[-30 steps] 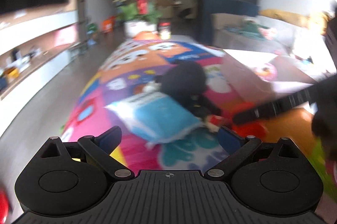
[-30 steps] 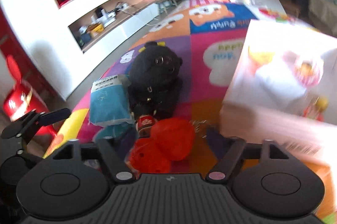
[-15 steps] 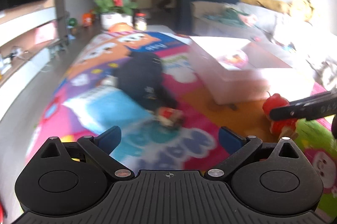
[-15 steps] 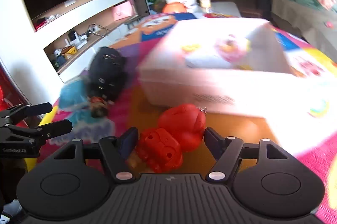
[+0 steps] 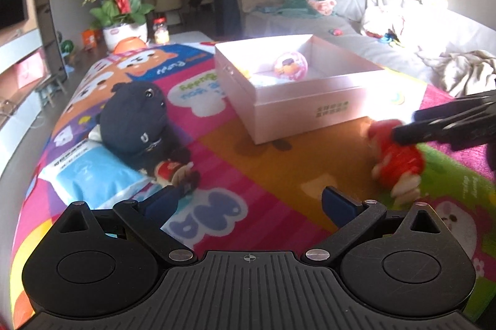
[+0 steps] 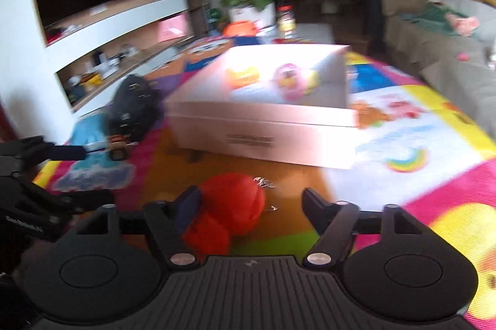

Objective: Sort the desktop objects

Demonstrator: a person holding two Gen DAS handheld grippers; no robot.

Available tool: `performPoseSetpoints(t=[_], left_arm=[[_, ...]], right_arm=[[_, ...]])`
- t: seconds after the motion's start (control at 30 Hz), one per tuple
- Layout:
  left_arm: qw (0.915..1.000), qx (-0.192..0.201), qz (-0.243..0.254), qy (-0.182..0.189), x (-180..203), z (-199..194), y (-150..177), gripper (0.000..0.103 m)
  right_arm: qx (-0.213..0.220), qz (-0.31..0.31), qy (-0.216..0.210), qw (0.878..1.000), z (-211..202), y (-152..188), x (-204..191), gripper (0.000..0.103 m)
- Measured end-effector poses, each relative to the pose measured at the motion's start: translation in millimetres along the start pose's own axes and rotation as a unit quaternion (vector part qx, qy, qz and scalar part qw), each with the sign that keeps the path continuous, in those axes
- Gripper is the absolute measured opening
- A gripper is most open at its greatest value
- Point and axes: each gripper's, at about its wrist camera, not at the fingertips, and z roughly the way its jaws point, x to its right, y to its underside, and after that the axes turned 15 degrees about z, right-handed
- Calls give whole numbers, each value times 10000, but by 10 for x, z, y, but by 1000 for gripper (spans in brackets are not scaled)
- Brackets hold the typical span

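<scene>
Left tongs (image 5: pixel 249 203): released, blue-padded fingers spread wide, nothing between them but the colourful cartoon-printed mat (image 5: pixel 279 162). Pointing down and forward over the orange patch.

Right tongs (image 6: pixel 251 204): released too, jaws just now widening. Between them, a lumpy red plastic toy (image 6: pixel 235 203), pressed up against the left blue pad, with a clear gap to the right finger. No squeeze on it from both sides. A thin bit of metal chain beside the toy's top, on the mat. Blurred in both views; finer detail impossible to tell.

From the left wrist view: same red toy at the right edge, low on the mat near the green patch, with the dark fingers of the right tongs across it.

Just beyond the toy, near but apart: a pale pink open-topped cardboard box (image 5: pixel 297 110), standing square on the mat, small print on its near wall. Inside, a round pink ball-shaped toy (image 5: pixel 290 65) by the far wall; in the right wrist view, also something orange-yellow next to it, too smeared to name.

Left of the box: a black plush animal (image 5: pixel 133 119) slumped on the mat, leaning onto a light blue plastic packet (image 5: pixel 90 178). At its foot, a small brown figure with a red cap (image 5: pixel 173 170), touching the plush.
</scene>
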Motion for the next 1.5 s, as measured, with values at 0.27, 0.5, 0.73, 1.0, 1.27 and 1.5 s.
performPoseSetpoints(t=[0.27,0.5,0.73,1.0,1.27,1.5], left_arm=[[9999,2,34,130,64,36,-25,102],[9991,63,-61,-413,-171,187,-86,102],[9972,-154,-27,-725,-478,557,-124,102],[9995,-21,-211,234,-518,594,-106,102],[9886,286,359,1436,59,270,-21,102],[9894,145,548,1341,195,251,57,102]], right_arm=[[303,215,1272,9912,-196,160,391,82],[325,947,1148,9883,-174,243,610,95],[430,1033,1145,9871,-200,267,615,103],[354,983,1142,9879,-171,273,591,103],[328,979,1171,9877,-166,281,575,103],[298,968,1201,9876,-149,280,574,103]])
